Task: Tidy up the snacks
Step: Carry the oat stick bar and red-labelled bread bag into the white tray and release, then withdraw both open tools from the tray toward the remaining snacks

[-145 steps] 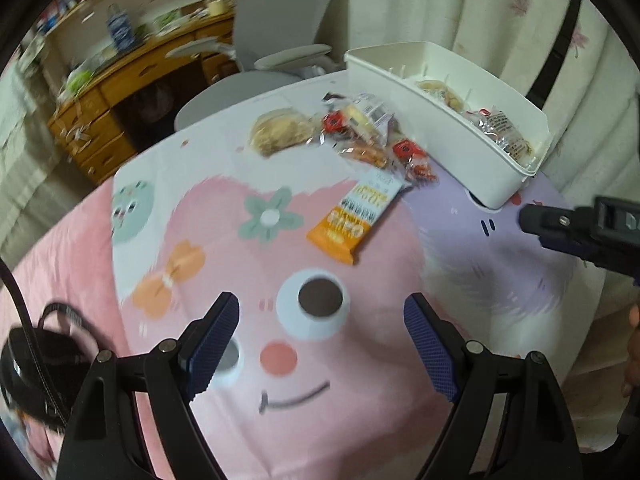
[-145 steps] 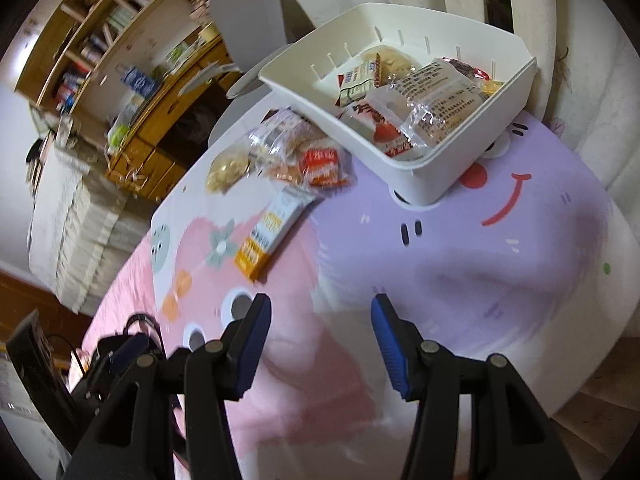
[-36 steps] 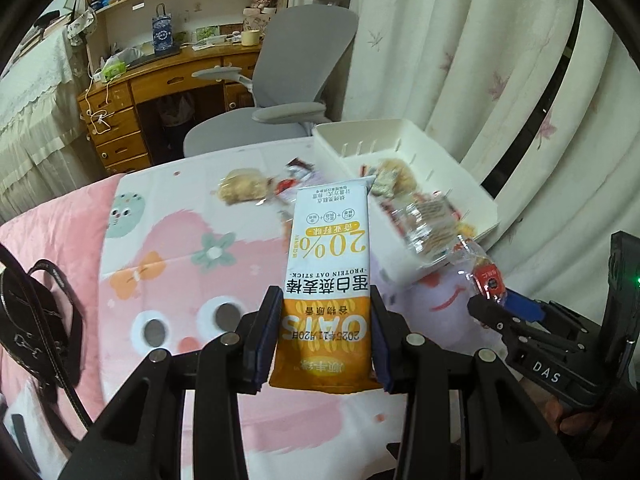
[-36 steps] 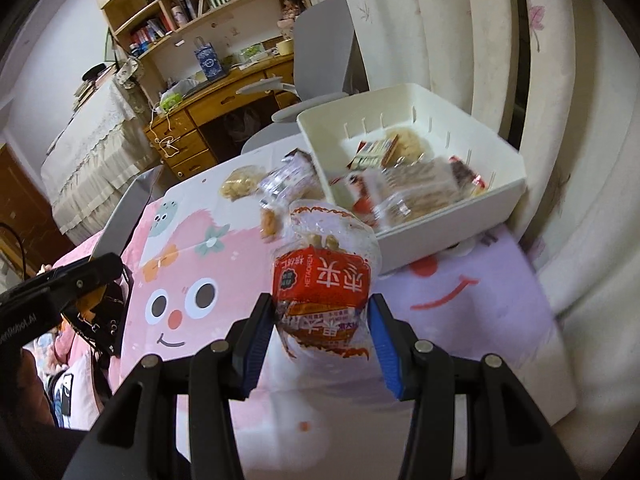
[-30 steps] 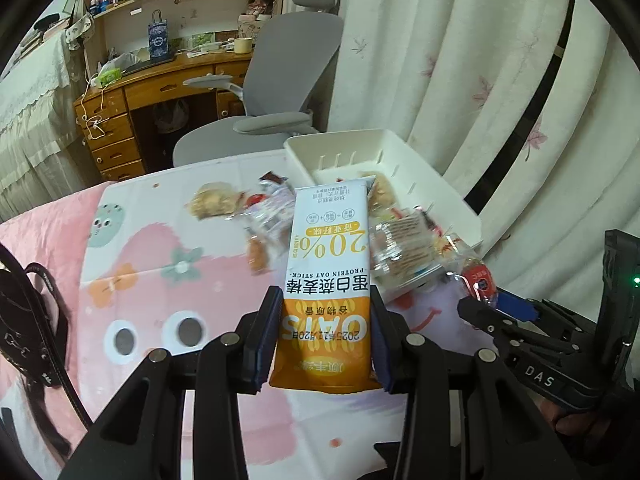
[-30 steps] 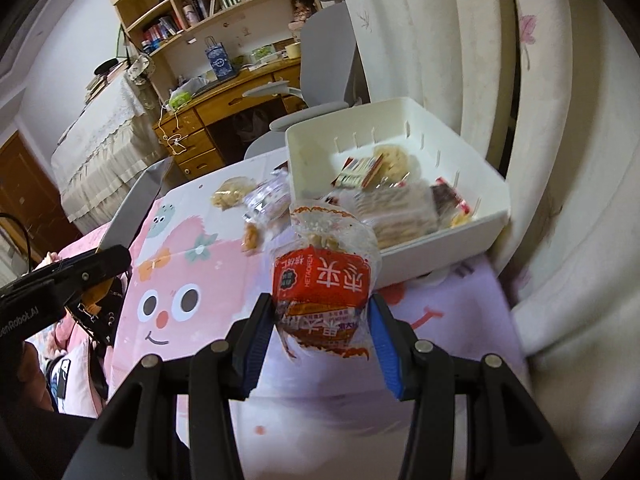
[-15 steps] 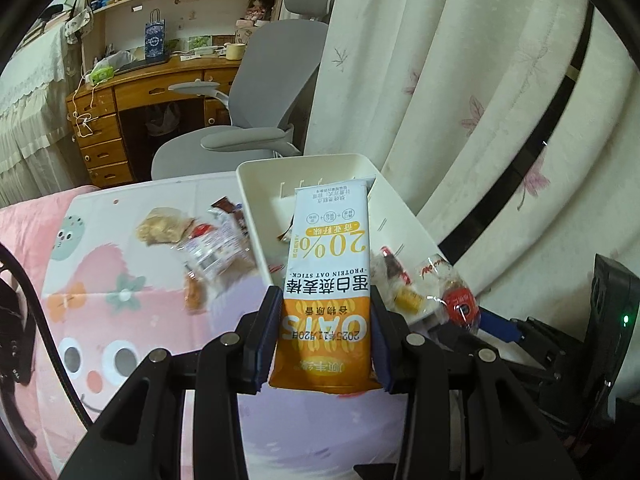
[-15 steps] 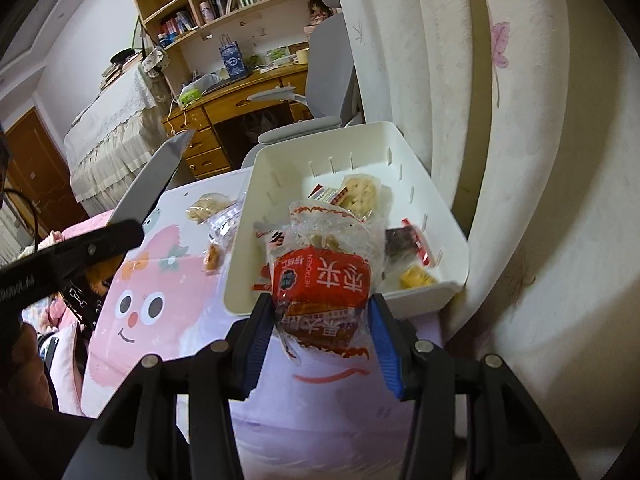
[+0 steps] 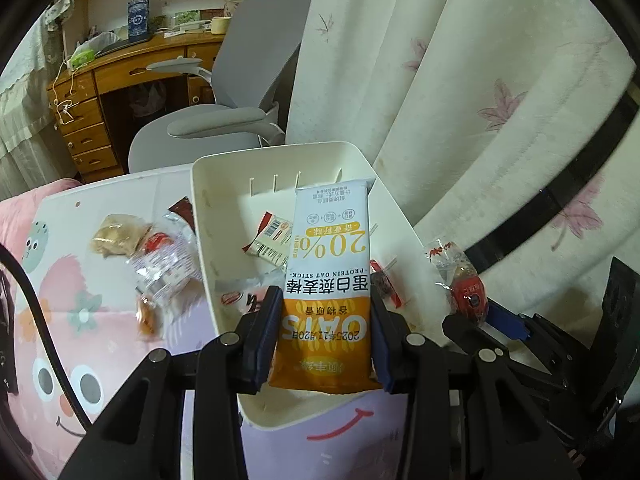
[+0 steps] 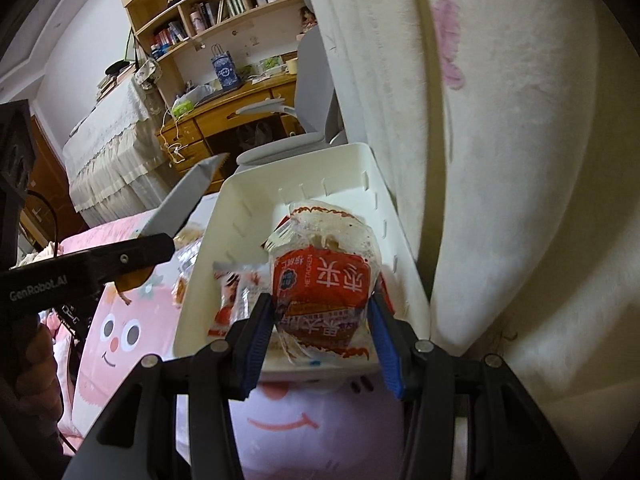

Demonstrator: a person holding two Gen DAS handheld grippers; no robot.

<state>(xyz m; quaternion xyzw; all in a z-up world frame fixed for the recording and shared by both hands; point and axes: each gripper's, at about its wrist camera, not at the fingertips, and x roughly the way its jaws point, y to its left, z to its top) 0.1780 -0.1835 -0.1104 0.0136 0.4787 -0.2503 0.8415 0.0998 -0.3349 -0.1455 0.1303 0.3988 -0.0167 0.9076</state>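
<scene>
Left tool (image 9: 325, 336): both blue pads are closed against the lower orange part of an oat stick packet (image 9: 328, 280), which stands up from the jaws with its white upper end over the interior of the white bin (image 9: 208, 216). Right tool (image 10: 320, 332): its pads clamp the sides of a clear-wrapped pastry with a red label (image 10: 324, 280), likewise held above the bin (image 10: 236, 200); in the left wrist view the same pastry (image 9: 460, 276) shows at the bin's right rim, gripped by the right tool (image 9: 476, 320). The bin sits on a counter covered by a pink and lilac cartoon cloth (image 9: 92, 312), close against a pale curtain with pink leaf prints (image 9: 480, 100). Contents visible inside the bin: a small red-and-white sachet (image 9: 270, 240) near the far wall, and a red-and-white wrapped snack (image 10: 230, 296) against the left wall. Outside the bin, on the cloth just to its left, lie loose snacks: a bun in clear wrap (image 9: 118, 234) and a clear packet with a red spot (image 9: 164, 264), the latter blurred. Whether either held packet touches the bin's contents cannot be told. Background: a grey office chair (image 9: 240, 88) and a wooden desk with drawers (image 9: 88, 112) under bookshelves.
</scene>
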